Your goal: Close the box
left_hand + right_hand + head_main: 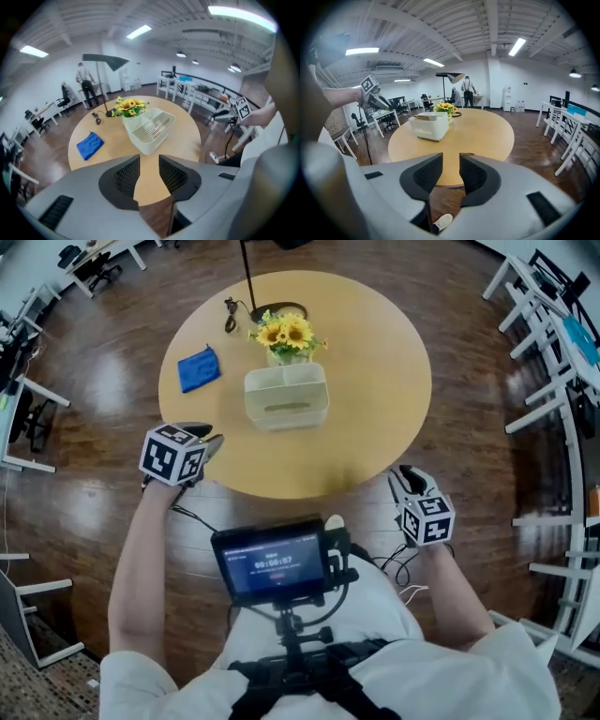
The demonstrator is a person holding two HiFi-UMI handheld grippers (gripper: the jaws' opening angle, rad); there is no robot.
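A white box (pixel 286 395) stands near the middle of the round wooden table (pixel 375 381), its top open and a divider showing inside. The left gripper view looks into the box (pixel 149 127) from above; the right gripper view has the box (pixel 429 125) side-on at the left. My left gripper (pixel 211 439) hovers at the table's near-left edge, open, with nothing between its jaws (pixel 149 171). Off the near-right edge, my right gripper (pixel 410 479) is open too and holds nothing (pixel 451 171). Both are well short of the box.
A vase of sunflowers (pixel 286 334) stands just behind the box. A blue cloth (pixel 199 368) lies to its left. A lamp base (pixel 281 310) and a cable (pixel 230 315) sit at the far edge. White desks (pixel 553 352) line the right. A person (pixel 86 84) stands far behind.
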